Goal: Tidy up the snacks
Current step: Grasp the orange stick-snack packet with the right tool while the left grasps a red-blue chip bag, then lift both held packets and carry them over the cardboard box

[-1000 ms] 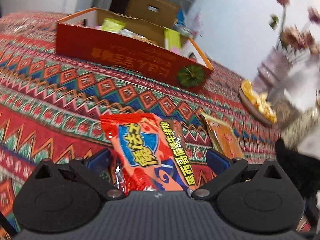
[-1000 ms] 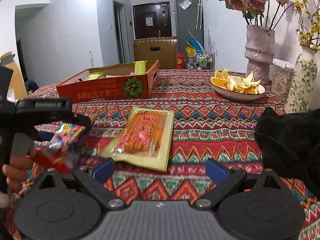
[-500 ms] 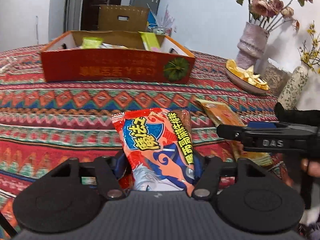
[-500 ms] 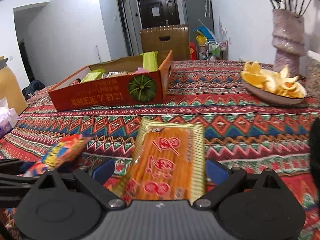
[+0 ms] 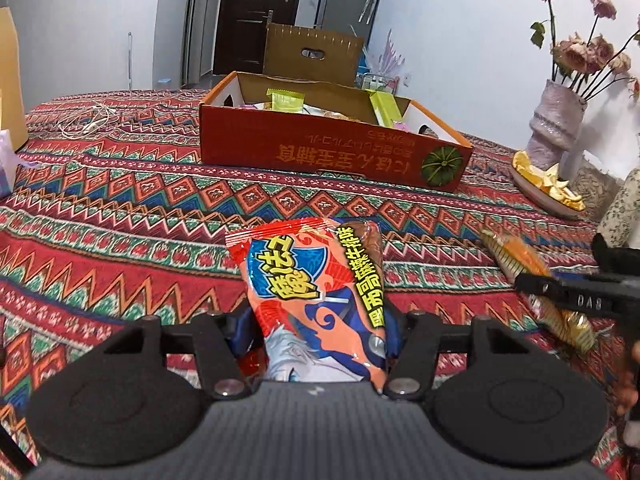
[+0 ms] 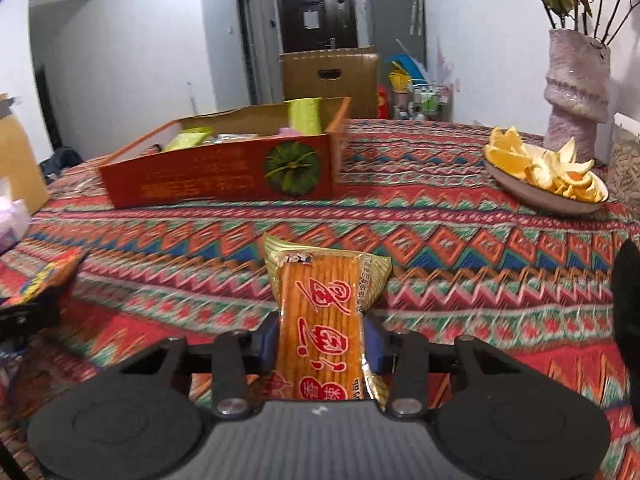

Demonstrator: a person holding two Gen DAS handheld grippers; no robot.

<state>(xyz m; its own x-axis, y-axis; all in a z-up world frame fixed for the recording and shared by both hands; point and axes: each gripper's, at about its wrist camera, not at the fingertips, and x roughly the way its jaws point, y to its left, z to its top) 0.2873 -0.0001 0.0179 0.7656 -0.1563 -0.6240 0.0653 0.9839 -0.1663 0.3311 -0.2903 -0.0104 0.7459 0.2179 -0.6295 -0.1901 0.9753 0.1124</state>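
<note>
My left gripper (image 5: 316,328) is shut on a red and blue snack bag (image 5: 316,284) and holds it above the patterned tablecloth. My right gripper (image 6: 320,340) is shut on a yellow pack of orange biscuit sticks (image 6: 324,312), also lifted; the pack and gripper show at the right of the left wrist view (image 5: 532,276). The red cardboard box (image 5: 320,148) with several snacks inside stands ahead on the table, also in the right wrist view (image 6: 224,176). The red bag's edge shows at the left of the right wrist view (image 6: 44,280).
A bowl of orange peel (image 6: 548,176) and a pale vase with dried roses (image 6: 576,88) stand at the right. A white cable (image 5: 88,116) lies at the far left. A brown cardboard box (image 5: 312,52) stands behind the table. A tissue pack (image 6: 12,220) is at the left edge.
Both grippers closed on their packs: the left on the red bag, the right on the biscuit pack. Both packs are now lifted off the cloth and face the red box.
</note>
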